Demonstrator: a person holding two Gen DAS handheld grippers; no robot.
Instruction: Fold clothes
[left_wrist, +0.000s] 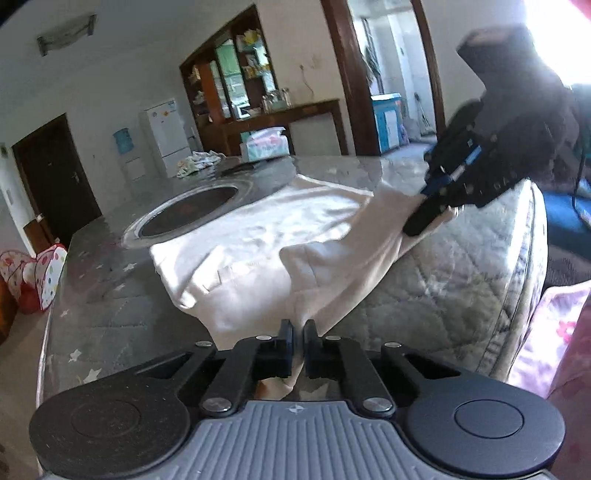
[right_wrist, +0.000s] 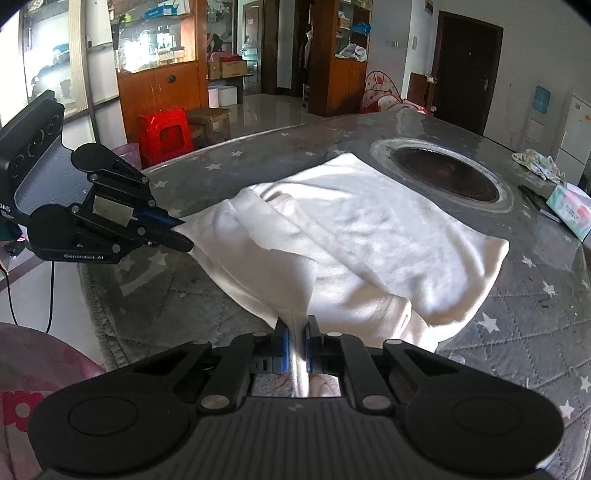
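Here the white garment (right_wrist: 362, 229) lies spread on a grey quilted table (right_wrist: 517, 317) with star prints, its far edge just short of the dark round inset (right_wrist: 447, 177) sunk into the tabletop. Both grippers are clamped on the edge of the cloth farthest from that inset. The left gripper (left_wrist: 298, 332) has its jaws pinched together on a fold of the fabric, which runs down between them; in the right wrist view the same tool (right_wrist: 181, 232) bites a corner of the cloth on the side away from the inset. The right gripper (right_wrist: 295, 332) is likewise closed on a bunched strip of fabric passing between its blue pads (right_wrist: 284, 343), and in the left wrist view it (left_wrist: 424, 218) grips the garment's corner near the table's rim. The cloth is lifted slightly at both held points, forming a loose ridge between them, while the rest lies flat toward the inset. Beyond the inset sit a tissue box (left_wrist: 264, 146) and a crumpled patterned rag (left_wrist: 197, 162)
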